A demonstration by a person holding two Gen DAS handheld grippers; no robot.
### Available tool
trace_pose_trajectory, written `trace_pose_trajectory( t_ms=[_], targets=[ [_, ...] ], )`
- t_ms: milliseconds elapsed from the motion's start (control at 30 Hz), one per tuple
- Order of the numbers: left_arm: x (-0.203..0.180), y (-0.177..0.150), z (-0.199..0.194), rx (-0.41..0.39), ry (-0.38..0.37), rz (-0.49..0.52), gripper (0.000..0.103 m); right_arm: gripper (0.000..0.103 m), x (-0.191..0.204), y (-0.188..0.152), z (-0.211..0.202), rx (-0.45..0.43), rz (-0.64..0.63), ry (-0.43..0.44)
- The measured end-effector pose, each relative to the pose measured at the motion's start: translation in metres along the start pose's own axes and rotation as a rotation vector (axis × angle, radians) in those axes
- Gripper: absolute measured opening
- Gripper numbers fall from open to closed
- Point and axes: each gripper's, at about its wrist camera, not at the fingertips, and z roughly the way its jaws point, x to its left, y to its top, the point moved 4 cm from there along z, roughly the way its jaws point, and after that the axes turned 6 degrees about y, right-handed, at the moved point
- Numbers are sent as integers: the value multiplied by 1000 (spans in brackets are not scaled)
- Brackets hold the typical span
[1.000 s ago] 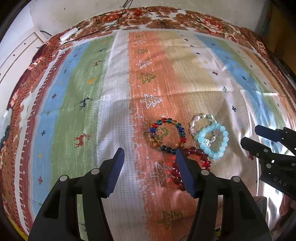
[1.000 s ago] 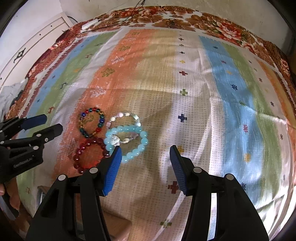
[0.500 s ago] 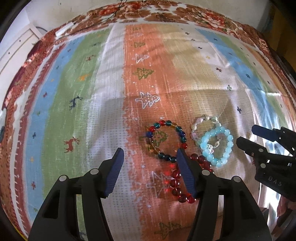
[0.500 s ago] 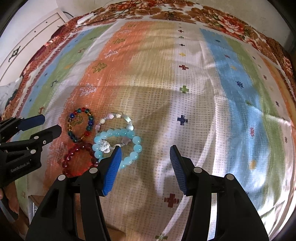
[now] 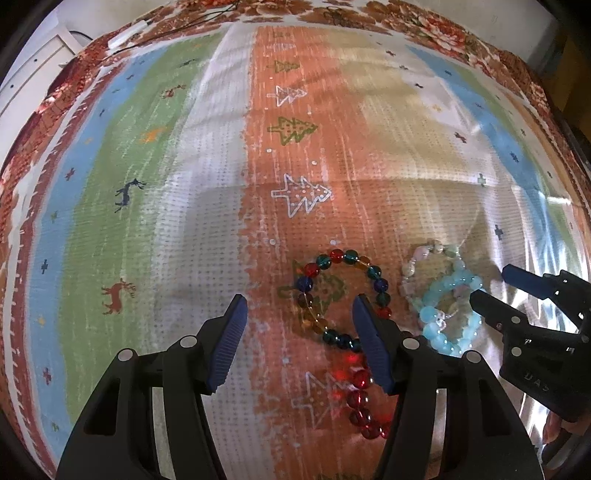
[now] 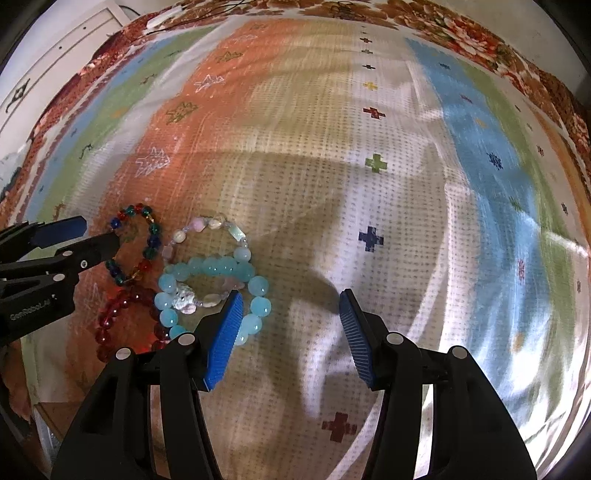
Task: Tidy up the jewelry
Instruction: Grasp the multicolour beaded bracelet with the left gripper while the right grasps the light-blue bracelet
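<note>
Both claws sit lower over the 4 bracelets (image 6: pixel 207 280): the left gripper (image 5: pixel 299 332) and right gripper (image 6: pixel 291 325) are nearer them.

A home setting, likely a bedroom: a striped cloth (image 5: pixel 207 221) printed with reindeer and fir trees lies over a red floral bedspread (image 5: pixel 436 26), with white panelled furniture (image 6: pixel 55 59) beside it and beaded bracelets (image 6: pixel 210 284) on top.
</note>
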Motion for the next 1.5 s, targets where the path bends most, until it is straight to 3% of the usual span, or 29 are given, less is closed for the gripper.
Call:
trace_pose_trajectory(
  t_ms=[467, 533, 567, 633, 733, 800, 1033, 1500],
  targets=[
    [-8, -3, 14, 4, 50, 87, 60, 54, 2, 3, 10, 22, -25, -20],
    [-7, -4, 14, 2, 59, 88, 57, 48, 1, 2, 9, 21, -24, -18],
    [-6, -4, 14, 2, 61, 86, 54, 45, 0, 2, 8, 20, -18, -22],
    [-3, -4, 13, 1, 70, 78, 45, 28, -3, 1, 6, 18, -7, -17],
    [4, -4, 14, 1, 76, 70, 28, 20, -8, -1, 5, 18, 14, 13],
    [8, -3, 14, 5, 75, 61, 9, 14, -9, -2, 4, 17, 22, 30],
    [13, -3, 8, 12, 46, 35, 9, 12, -7, -4, -5, 3, 18, 47],
    [10, -5, -47, -86, -22, 11, 9, 12, 12, -9, -46, -68, -28, 56]
  ],
)
